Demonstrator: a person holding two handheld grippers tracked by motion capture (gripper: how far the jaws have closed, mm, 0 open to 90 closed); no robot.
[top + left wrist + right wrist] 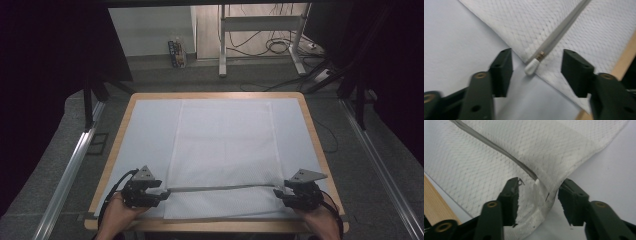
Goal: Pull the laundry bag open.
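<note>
Wooden table (216, 95) under pale sheet (145, 130), grey floor (350, 165) around.

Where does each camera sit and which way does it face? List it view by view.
High view: above the person's side, looking forward and down at the table; both hands with the left gripper and right gripper.
Left gripper view: on that gripper, facing the rod end; own jaws apart.
Right gripper view: on that gripper, facing the cloth corner; own jaws apart.
Shared: rod and cloth.
</note>
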